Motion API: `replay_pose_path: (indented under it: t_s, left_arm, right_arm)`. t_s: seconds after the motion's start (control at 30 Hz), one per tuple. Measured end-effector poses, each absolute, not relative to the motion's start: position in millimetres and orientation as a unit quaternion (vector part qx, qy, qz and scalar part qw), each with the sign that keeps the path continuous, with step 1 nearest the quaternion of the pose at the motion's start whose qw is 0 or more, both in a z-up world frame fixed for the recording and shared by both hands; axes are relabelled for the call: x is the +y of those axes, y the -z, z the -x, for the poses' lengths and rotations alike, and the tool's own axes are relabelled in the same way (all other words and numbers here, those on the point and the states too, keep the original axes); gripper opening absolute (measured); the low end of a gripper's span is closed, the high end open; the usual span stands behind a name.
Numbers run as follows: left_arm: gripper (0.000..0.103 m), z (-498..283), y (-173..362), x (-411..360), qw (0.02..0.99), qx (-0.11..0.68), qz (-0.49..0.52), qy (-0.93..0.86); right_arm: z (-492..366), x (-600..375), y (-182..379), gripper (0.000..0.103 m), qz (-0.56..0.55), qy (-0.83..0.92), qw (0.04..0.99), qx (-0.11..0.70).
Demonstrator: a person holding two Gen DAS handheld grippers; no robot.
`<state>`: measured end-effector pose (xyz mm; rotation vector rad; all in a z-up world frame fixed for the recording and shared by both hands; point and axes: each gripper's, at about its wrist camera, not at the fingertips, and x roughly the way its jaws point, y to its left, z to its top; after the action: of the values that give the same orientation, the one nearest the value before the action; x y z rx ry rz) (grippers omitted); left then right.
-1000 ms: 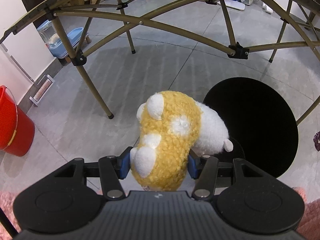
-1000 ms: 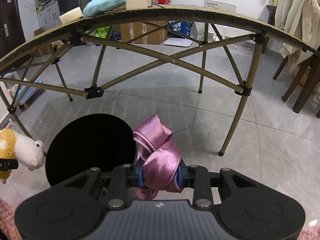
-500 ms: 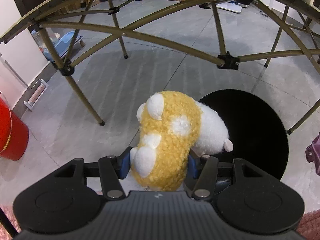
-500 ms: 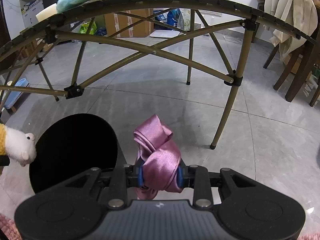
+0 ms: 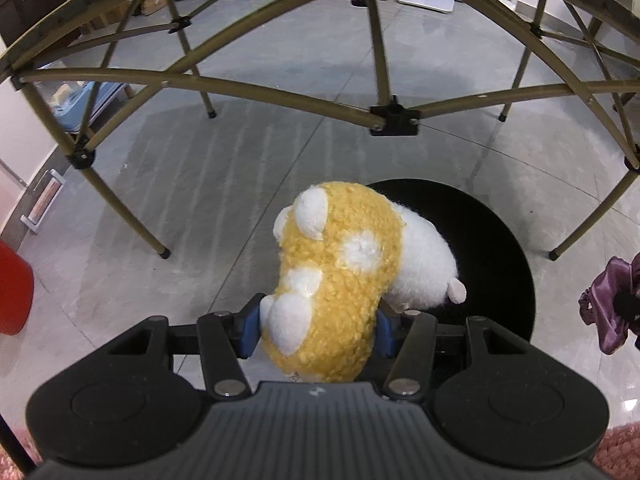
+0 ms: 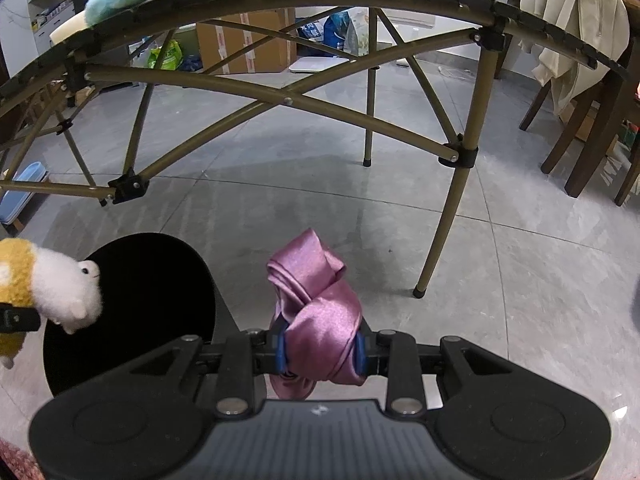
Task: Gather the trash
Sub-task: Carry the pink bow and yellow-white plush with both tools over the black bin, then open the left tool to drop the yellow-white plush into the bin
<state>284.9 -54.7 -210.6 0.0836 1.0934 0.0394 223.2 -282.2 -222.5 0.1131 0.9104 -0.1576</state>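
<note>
My left gripper (image 5: 318, 330) is shut on a yellow and white plush toy (image 5: 340, 264), its blue pads pressing the yellow body. The toy's white head hangs over the near left rim of a round black bin (image 5: 492, 248) on the floor. My right gripper (image 6: 320, 354) is shut on a knotted purple satin cloth (image 6: 316, 308), held above the floor just right of the black bin (image 6: 152, 300). In the right wrist view the plush toy (image 6: 60, 288) shows at the left edge over the bin. The purple cloth (image 5: 612, 304) shows at the left wrist view's right edge.
A folding table with olive metal legs (image 6: 452, 208) and cross braces (image 5: 394, 116) arches over the bin. A red bucket (image 5: 14, 292) stands at the left, a wooden chair (image 6: 584, 132) with a draped coat at the right. Boxes and bags line the far wall.
The left gripper has carried the plush toy to the right, over the bin's rim. The red bucket has slid toward the left edge. The right gripper holds the cloth as before, drifting slightly.
</note>
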Motion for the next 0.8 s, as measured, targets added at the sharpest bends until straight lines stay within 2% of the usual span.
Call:
replay_pose_path:
  t_s: [0.8]
  left_arm:
    - [0.055, -296.8, 239.0, -115.7, 0.825, 0.562, -0.053, 0.011]
  right_arm:
    - [-224.1, -286.4, 230.1, 0.029, -0.045, 0.082, 0.89, 0.447]
